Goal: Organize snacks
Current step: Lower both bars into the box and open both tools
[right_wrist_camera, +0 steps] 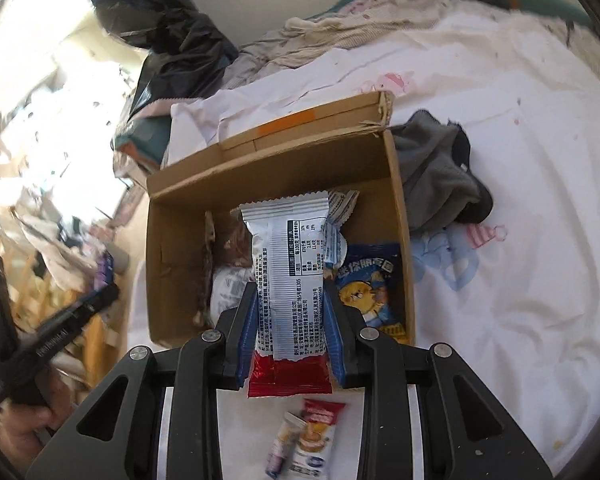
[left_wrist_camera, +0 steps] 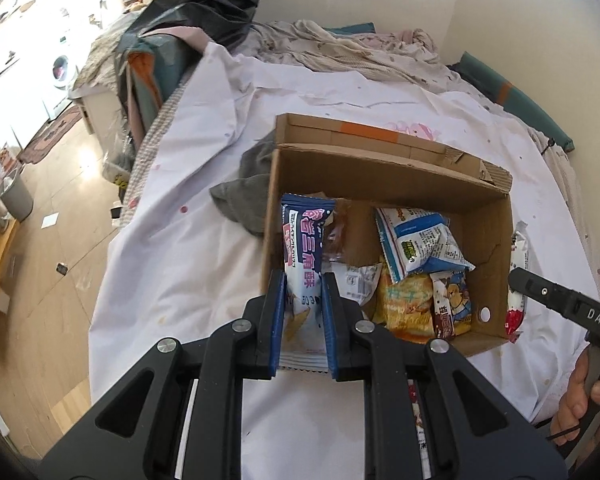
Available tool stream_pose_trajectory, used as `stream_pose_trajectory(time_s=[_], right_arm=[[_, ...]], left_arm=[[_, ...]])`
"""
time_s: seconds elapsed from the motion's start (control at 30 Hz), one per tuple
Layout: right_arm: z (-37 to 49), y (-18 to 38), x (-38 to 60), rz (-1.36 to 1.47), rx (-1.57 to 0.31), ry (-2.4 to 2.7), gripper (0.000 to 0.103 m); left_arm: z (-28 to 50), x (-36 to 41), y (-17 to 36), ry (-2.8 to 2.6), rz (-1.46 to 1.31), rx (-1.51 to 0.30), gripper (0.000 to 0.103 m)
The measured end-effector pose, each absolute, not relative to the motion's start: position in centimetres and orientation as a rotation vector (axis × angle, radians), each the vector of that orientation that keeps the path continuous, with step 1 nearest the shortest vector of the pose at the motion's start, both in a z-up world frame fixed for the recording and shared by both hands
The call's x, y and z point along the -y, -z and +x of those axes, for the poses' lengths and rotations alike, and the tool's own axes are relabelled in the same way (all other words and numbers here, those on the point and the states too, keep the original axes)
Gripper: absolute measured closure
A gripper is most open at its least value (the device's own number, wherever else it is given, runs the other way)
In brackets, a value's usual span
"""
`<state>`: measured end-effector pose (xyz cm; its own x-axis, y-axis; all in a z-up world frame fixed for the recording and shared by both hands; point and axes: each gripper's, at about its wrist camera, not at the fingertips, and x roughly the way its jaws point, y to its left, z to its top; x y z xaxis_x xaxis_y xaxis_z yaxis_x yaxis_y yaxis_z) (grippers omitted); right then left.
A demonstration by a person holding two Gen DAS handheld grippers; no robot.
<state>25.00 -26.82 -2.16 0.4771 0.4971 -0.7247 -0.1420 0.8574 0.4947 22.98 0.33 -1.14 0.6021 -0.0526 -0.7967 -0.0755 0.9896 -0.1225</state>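
Observation:
An open cardboard box (left_wrist_camera: 384,178) sits on a white bed sheet and holds several snack packets. My left gripper (left_wrist_camera: 302,280) is shut on a blue and white snack packet (left_wrist_camera: 303,256), held over the box's near left corner. My right gripper (right_wrist_camera: 291,290) is shut on a silver and red snack packet (right_wrist_camera: 288,276), held over the near edge of the same box (right_wrist_camera: 272,168). That packet also shows in the left wrist view (left_wrist_camera: 517,280), beside the box's right wall. A blue bear packet (right_wrist_camera: 374,284) lies inside the box at its right.
A grey cloth (left_wrist_camera: 246,196) lies against the box's far left side. Two small packets (right_wrist_camera: 308,436) lie on the sheet under my right gripper. A rumpled blanket (left_wrist_camera: 348,44) and a black bag (left_wrist_camera: 216,4) are at the bed's far end. The floor (left_wrist_camera: 60,208) is to the left.

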Motion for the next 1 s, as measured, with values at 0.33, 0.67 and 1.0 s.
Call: stream_pose_trajectory(time_s=[0.33,0.67,1.0], right_arm=[[25.9,4.2,27.0,0.388,-1.041,-0.340,0.071],[26.8,6.0,27.1,0.401,-1.096,-0.306,0.071],[26.9,6.3,26.7,0.381,-1.105,-0.286,0.059]], left_arm=[[25.8,2.4,5.0,0.069,-0.105,-0.967,0.088],[26.7,3.1,6.9,0.137,-0.153,-1.059,0.088],[27.3,3.5,7.2,0.150,-0.176,-1.067,0.087]])
